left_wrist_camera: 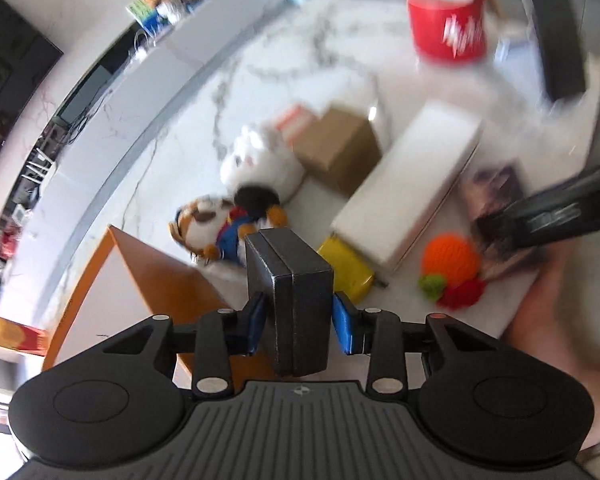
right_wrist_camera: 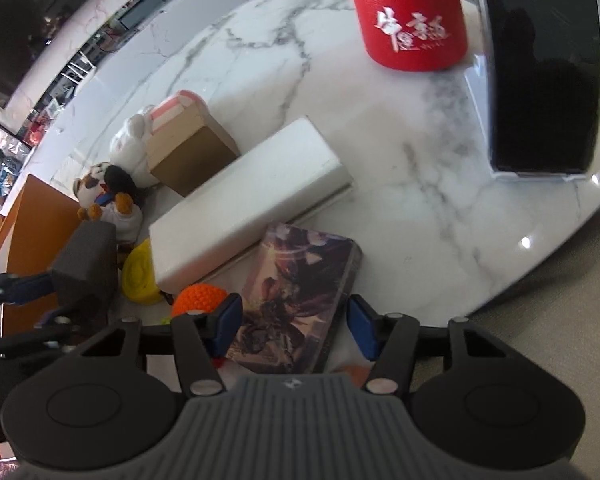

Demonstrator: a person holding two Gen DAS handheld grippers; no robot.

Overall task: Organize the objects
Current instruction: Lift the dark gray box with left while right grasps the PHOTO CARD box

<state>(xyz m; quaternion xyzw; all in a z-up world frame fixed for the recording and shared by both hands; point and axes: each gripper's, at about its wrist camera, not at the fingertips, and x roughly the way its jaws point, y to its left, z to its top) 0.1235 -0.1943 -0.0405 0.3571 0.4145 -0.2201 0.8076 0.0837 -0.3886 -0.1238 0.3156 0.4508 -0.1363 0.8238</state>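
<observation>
Left gripper (left_wrist_camera: pixel 292 320) clamped across the flat sides of a small dark grey box (left_wrist_camera: pixel 290 300), both blue pads pressed against it; the box is raised off the marble tabletop (right_wrist_camera: pixel 380 140) over the near clutter, beside an orange open carton (left_wrist_camera: pixel 156 276). The box appears rigid, seamed like a lidded case and probably light, so a grip across the broad faces below the seam should hold without slip. Right gripper (right_wrist_camera: pixel 294 324) straddles the near end of an illustrated card box (right_wrist_camera: pixel 300 292) lying flat on the table; the left pad meets its edge, the right pad stands clear, so nothing is gripped. This box looks stiff and glossy, likely slippery under film wrap; its long edges are the natural hold. Just beyond lie an orange crochet ball (right_wrist_camera: pixel 198 296), soft and compressible, and a yellow packet (right_wrist_camera: pixel 138 276). Further back, a long white box (right_wrist_camera: pixel 244 204) rests aslant, then a brown carton (right_wrist_camera: pixel 192 152), a plush dog (right_wrist_camera: pixel 108 200) and a white plush (right_wrist_camera: pixel 130 146). Farthest stand a red mug (right_wrist_camera: pixel 410 20), heavy and breakable, and a black upright panel (right_wrist_camera: pixel 544 68)
</observation>
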